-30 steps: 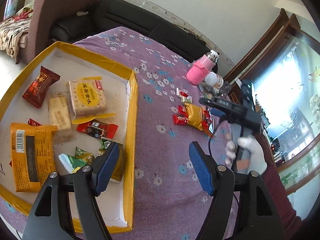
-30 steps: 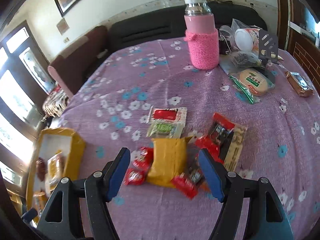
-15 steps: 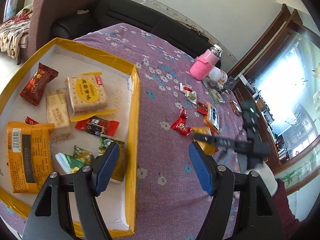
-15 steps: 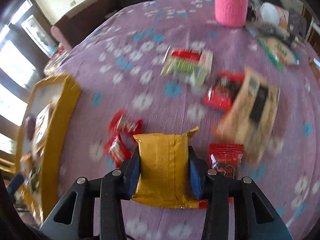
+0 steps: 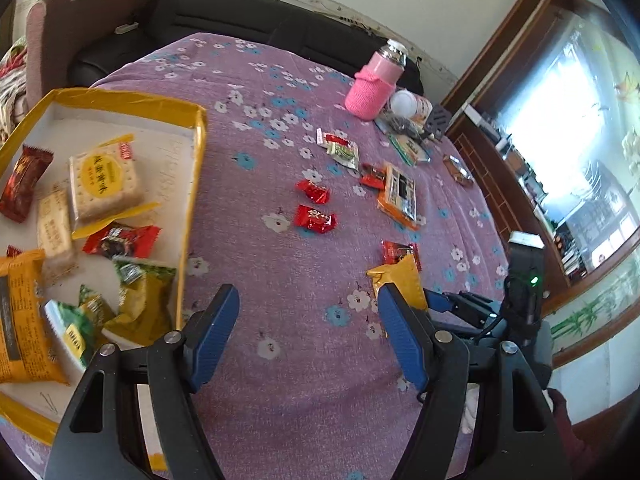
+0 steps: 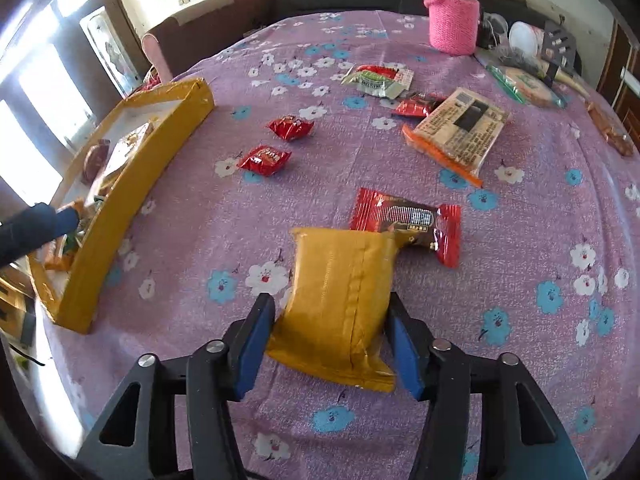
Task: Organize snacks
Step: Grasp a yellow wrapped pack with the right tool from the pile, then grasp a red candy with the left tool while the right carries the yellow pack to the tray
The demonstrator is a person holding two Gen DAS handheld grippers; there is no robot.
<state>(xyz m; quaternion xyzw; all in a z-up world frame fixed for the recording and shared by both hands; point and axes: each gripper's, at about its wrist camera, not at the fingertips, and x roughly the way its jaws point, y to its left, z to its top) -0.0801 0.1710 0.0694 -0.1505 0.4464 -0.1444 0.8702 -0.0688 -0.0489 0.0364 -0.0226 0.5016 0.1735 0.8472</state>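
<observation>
My right gripper (image 6: 328,344) pinches the yellow snack pack (image 6: 340,304) by its near end only, above the cloth well short of the yellow tray (image 6: 132,200), so I judge the soft wrapper could slip out while I carry it.

Daylight enters through blown-out windows (image 5: 576,128), leaving both views bright with soft, faint shadows on the tablecloth (image 6: 320,184). Fisheye distortion bends straight edges and darkens the corners. Focus stays sharp at the centre and softens slightly toward the rim.
</observation>
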